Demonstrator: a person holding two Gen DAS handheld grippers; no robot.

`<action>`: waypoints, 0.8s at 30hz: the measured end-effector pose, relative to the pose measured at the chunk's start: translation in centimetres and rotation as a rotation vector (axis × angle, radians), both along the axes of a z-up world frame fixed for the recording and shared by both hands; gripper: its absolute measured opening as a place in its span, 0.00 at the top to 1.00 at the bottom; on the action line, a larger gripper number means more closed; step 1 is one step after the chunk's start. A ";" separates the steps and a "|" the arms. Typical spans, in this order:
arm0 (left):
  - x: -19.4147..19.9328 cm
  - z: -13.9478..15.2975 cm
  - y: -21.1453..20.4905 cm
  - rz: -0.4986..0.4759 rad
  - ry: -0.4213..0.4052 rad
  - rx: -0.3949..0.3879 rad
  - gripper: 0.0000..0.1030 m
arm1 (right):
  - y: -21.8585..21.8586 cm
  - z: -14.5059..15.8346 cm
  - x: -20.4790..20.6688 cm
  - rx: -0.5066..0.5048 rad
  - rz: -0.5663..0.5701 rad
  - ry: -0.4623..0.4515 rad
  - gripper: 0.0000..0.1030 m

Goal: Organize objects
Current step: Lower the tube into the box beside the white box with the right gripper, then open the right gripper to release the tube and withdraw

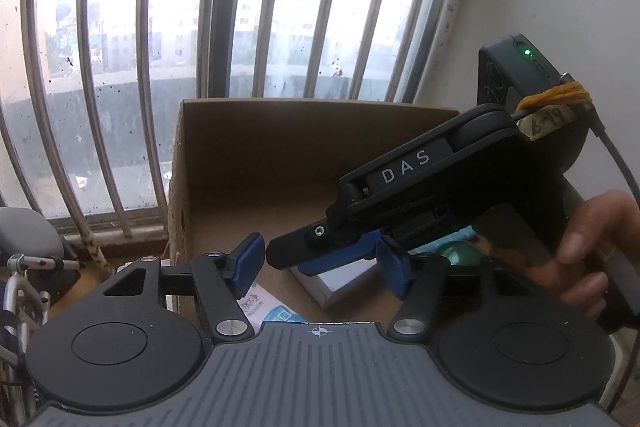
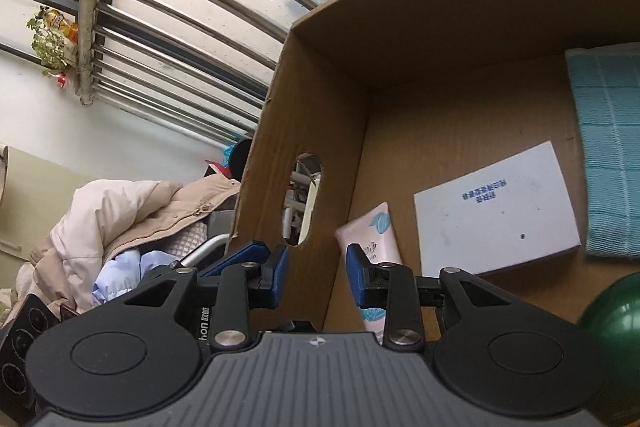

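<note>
A barred window with smudged glass fills the background, and in front of it stands an open brown cardboard box with an oval handle hole in its left wall. On the box floor, a pink-and-white tube lies along the left wall, a flat white rectangular carton lies just beside it, a folded teal cloth lies toward the right side, and a dark green ball sits at the near right corner. The left gripper hangs above the box with its blue pads spread, nothing between them. The right gripper, held by a hand, has its pads parted and empty, straddling the left wall's near edge.
</note>
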State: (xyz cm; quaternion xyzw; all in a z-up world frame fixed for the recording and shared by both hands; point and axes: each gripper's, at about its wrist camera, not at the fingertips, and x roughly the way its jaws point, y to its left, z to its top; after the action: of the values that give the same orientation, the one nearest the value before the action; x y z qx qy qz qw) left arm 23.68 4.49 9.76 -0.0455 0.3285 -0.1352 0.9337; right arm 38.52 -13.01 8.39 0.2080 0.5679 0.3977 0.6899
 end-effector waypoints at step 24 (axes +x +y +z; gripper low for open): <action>-10.4 4.6 -3.4 0.134 -0.142 0.016 0.00 | -13.3 8.1 -12.4 0.227 -0.213 -0.280 0.28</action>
State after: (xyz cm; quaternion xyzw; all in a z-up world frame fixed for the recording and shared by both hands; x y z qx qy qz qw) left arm 13.30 1.06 14.34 -0.0504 0.2589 -0.0728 0.9618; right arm 26.13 -26.31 16.48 0.2861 0.3925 0.4089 0.7726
